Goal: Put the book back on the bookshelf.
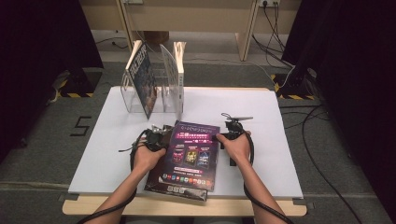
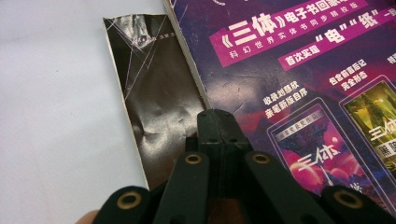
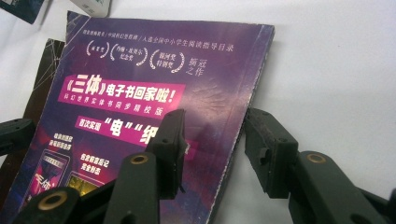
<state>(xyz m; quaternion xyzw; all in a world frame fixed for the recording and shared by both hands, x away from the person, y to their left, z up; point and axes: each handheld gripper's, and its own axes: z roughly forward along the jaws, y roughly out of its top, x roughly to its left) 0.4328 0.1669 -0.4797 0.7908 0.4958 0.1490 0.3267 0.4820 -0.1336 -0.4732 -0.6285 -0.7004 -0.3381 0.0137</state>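
I see the purple book lying flat at the near middle of the white table, its dark flap spread out on its left. My left gripper sits at the book's left edge, jaws pressed together. My right gripper straddles the book's right edge, jaws apart, not pinching. A clear rack with upright books stands at the far left.

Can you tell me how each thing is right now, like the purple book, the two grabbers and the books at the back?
Purple book: closed, lying flat on the table, its dark flap folded out beside it.
Left gripper: shut, tips resting at the book's left edge.
Right gripper: open, jaws astride the book's right edge, not pressing.
Clear rack: upright at the table's far side.
Rack books: standing, leaning.
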